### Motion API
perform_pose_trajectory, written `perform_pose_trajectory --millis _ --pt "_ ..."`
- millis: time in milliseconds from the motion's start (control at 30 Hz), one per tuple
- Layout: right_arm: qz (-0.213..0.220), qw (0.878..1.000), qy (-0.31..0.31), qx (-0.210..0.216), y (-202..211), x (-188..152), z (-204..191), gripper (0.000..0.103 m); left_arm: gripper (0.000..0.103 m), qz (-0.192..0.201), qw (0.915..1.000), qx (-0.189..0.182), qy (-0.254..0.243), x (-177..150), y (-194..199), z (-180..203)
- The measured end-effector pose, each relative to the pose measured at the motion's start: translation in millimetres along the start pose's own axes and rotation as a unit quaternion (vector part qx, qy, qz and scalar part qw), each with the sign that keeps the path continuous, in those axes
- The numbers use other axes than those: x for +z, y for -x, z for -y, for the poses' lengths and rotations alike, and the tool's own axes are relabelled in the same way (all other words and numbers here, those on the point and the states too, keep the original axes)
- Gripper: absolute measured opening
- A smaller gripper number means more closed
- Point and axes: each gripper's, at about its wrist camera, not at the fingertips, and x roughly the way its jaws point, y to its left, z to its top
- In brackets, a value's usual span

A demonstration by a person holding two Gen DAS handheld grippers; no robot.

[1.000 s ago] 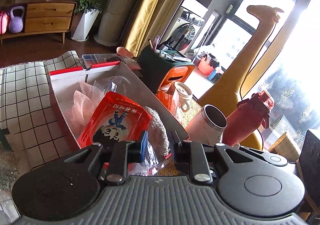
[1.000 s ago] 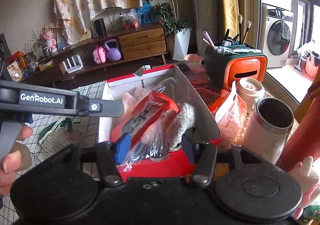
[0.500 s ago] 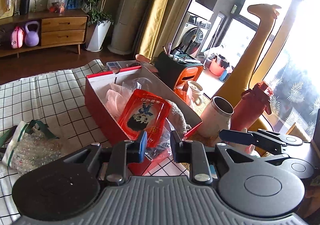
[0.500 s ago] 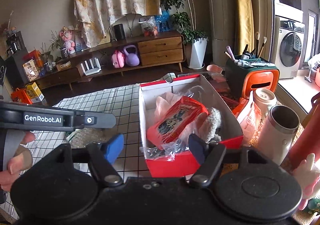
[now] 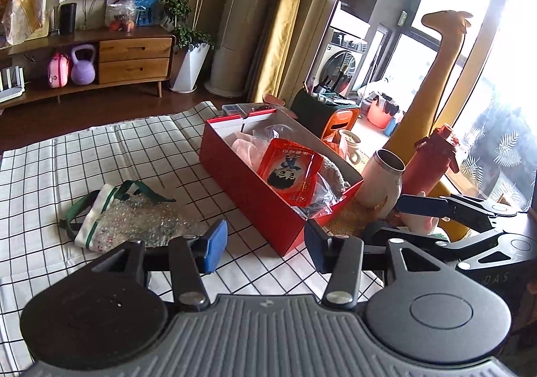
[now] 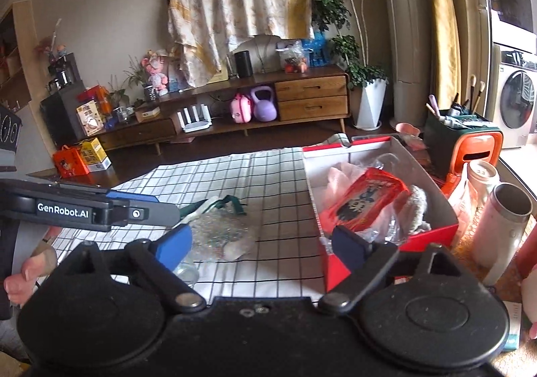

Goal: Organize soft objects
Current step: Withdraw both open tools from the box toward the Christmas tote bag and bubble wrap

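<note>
Both grippers are free, the left gripper (image 5: pixel 265 247) and right gripper (image 6: pixel 260 247) with fingers apart. The bubble-wrap bag (image 5: pixel 134 221) lies on the checked cloth (image 5: pixel 100 155) (beside the red box (image 5: pixel 255 199)), probably the next pick.

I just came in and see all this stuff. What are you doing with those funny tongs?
Tidying soft things into the red box. A red packet and other soft bits already lie inside it. Both the left tongs and the right tongs are open and hold nothing. A bubble-wrap bundle with a green-trimmed bag lies on the checked cloth, outside the box.
</note>
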Motion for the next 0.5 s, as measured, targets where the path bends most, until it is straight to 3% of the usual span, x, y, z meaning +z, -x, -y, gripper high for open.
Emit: perform_pose_trajectory --millis 400,500 --pt "-0.003 0.999 0.026 0.026 -14 -16 -40 0.103 0.083 0.021 0.9987 0.045 0.014 -31 49 -61" --pt "-0.01 0.999 0.032 0.03 -24 -18 -47 0.103 0.084 0.02 0.9985 0.048 0.02 -36 50 -76"
